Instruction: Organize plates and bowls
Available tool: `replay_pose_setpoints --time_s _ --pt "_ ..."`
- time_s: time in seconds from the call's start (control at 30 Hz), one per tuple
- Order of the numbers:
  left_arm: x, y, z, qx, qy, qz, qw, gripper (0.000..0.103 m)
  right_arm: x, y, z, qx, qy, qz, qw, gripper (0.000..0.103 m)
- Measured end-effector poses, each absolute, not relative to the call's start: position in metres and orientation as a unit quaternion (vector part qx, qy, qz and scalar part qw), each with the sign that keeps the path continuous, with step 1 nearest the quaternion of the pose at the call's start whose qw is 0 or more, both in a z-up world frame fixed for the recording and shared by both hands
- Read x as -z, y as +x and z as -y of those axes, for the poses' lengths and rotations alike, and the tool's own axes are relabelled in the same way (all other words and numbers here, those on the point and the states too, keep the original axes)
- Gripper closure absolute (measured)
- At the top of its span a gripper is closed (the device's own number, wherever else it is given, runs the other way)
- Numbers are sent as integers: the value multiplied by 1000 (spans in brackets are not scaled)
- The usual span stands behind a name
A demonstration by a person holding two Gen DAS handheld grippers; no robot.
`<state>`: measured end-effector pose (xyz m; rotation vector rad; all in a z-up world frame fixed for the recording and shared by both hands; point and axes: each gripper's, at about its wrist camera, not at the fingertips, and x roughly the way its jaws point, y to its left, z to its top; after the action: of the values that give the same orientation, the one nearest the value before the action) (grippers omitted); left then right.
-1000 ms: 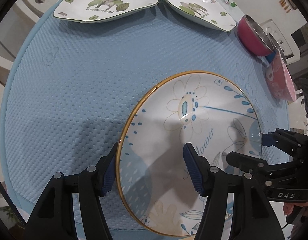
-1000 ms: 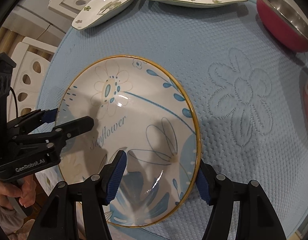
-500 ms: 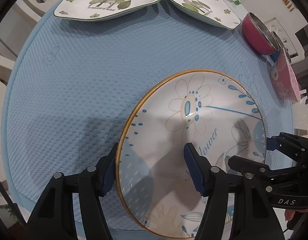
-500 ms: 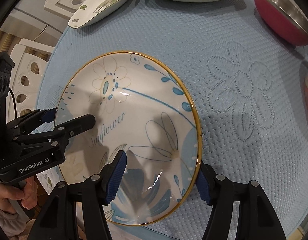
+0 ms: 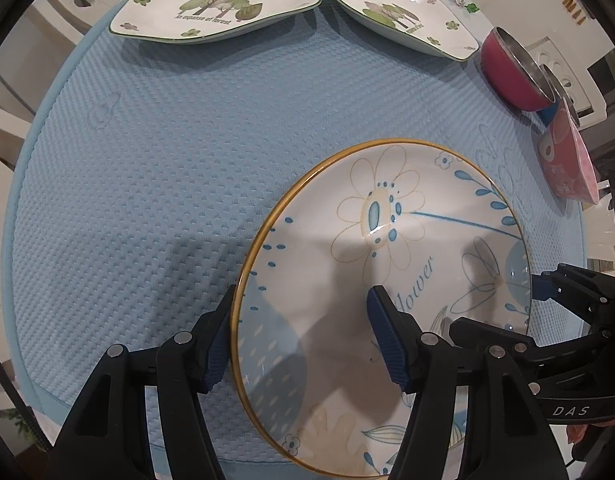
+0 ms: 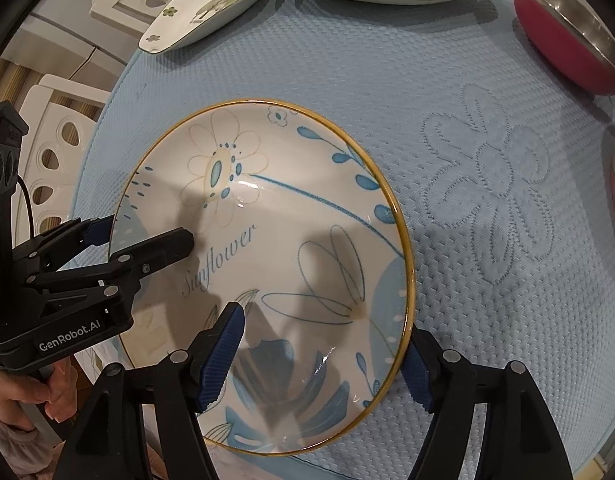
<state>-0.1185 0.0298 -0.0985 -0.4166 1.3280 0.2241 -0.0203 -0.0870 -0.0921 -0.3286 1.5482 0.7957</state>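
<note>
Green-rimmed plates (image 5: 215, 4), red bowl (image 5: 511, 72) beyond sunflower plate (image 5: 371, 264)

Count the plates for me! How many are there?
3. The big round sunflower plate sits near the front, with a tool on each side of its rim. Two forest plates lie at the back: one on the left, one on the right. More may be hidden.

Sunflower plate (image 5: 387, 280) on mat (image 5: 167, 160), near-right. Two forest plates (image 5: 215, 4) (image 5: 399, 12) at far edge, side by side, nearly touching. Metal bowl (image 5: 511, 68) far right, patterned bowl (image 5: 567, 160) just nearer, overlapping in view. L gripper (image 5: 299, 336) astride plate's left rim, R gripper (image 6: 319, 356) astride its right rim.
</note>
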Motion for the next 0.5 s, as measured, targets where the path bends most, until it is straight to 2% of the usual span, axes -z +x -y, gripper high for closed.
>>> replay_pose_setpoints --time_s 0.5 --pt "96 -120 -32 -103 -194 -615 757 44 92 -15 95 -351 -138 -679 630 31"
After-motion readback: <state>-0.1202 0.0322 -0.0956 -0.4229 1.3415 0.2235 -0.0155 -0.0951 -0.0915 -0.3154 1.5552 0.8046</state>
